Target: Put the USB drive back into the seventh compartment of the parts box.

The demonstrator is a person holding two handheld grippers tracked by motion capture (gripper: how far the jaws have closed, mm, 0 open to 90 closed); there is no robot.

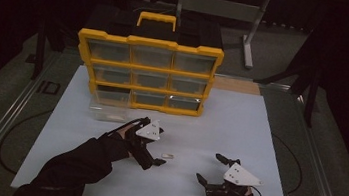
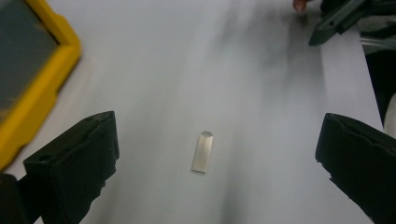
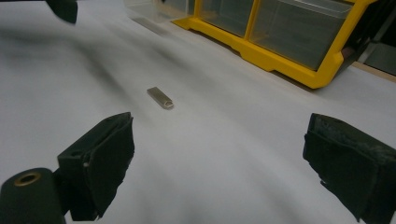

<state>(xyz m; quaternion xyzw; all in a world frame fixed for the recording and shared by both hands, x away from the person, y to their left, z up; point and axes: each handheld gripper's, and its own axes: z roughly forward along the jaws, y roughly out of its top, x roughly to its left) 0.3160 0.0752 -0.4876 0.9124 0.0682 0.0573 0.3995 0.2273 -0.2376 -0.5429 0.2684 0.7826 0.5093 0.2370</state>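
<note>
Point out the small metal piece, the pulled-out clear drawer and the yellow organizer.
small metal piece (image 2: 203, 152), left gripper view, middle of its flat top.
clear drawer (image 1: 108, 110), high view, front wall.
yellow organizer (image 1: 151, 42), high view, top frame edge.

Silver metal piece (image 2: 203, 151), white table (image 1: 229, 130), yellow organizer (image 1: 148, 72).

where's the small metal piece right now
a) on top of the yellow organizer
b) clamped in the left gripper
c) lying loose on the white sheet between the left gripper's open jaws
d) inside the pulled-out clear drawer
c: the small metal piece lies flat on the white sheet, with the left gripper standing open, one jaw on either side of it and neither touching it.
</note>
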